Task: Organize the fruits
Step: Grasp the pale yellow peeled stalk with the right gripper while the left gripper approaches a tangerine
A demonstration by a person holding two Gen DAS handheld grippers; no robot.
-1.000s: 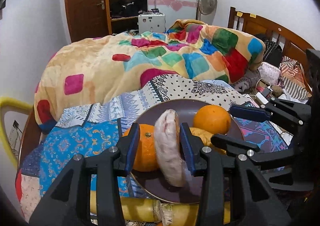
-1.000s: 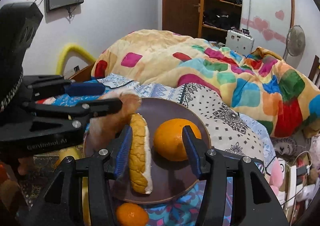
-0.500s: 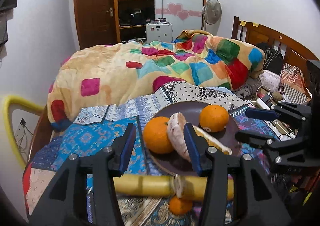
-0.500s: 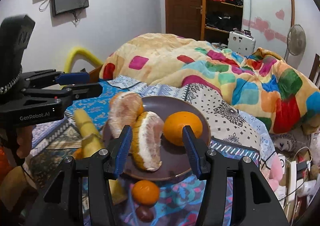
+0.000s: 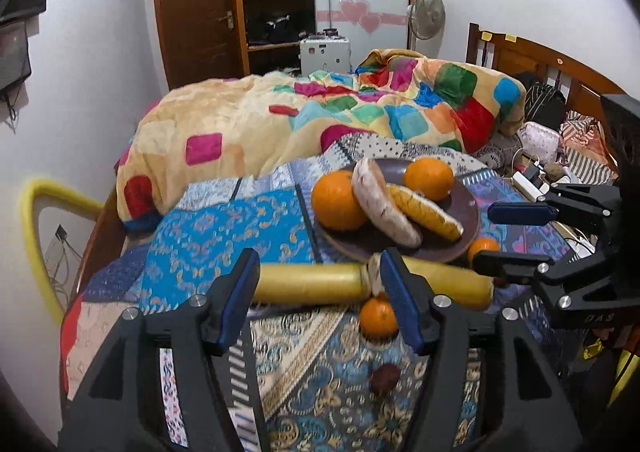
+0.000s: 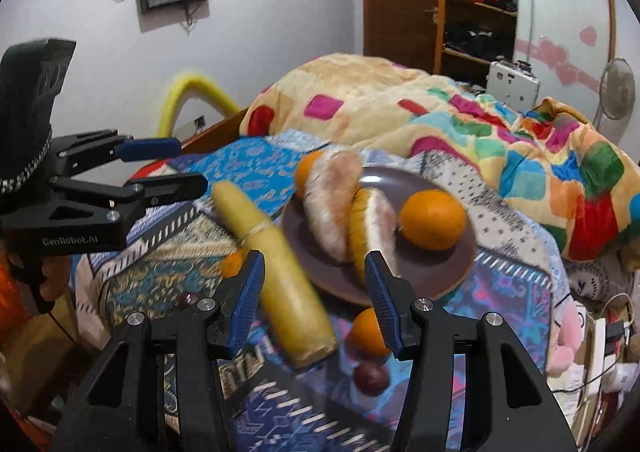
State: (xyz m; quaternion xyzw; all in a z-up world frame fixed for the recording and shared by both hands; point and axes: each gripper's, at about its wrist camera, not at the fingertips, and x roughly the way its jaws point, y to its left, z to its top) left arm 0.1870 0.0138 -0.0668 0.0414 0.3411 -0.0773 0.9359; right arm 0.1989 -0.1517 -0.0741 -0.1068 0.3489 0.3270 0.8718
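A brown plate (image 5: 470, 212) (image 6: 456, 272) on the bed holds two oranges (image 5: 338, 200) (image 6: 432, 218) and two peeled pomelo wedges (image 5: 384, 202) (image 6: 332, 208). A long yellow roll (image 5: 308, 284) (image 6: 288, 284) lies in front of the plate. Two small oranges (image 5: 378, 318) (image 6: 366, 332) and a dark round fruit (image 5: 386, 378) (image 6: 370, 376) lie on the cloth. My left gripper (image 5: 320, 304) is open and empty, short of the roll. My right gripper (image 6: 316, 296) is open and empty, in front of the plate.
A patterned blue cloth (image 5: 224, 228) covers the bed. A colourful quilt (image 5: 320, 116) is heaped behind the plate. A wooden headboard (image 5: 540, 60) and clutter (image 5: 536, 172) are at the right. A yellow tube (image 5: 36, 228) curves at the bed's left edge.
Both grippers have pulled back from the plate. The left one let go of the pomelo wedge, which now rests on the plate.
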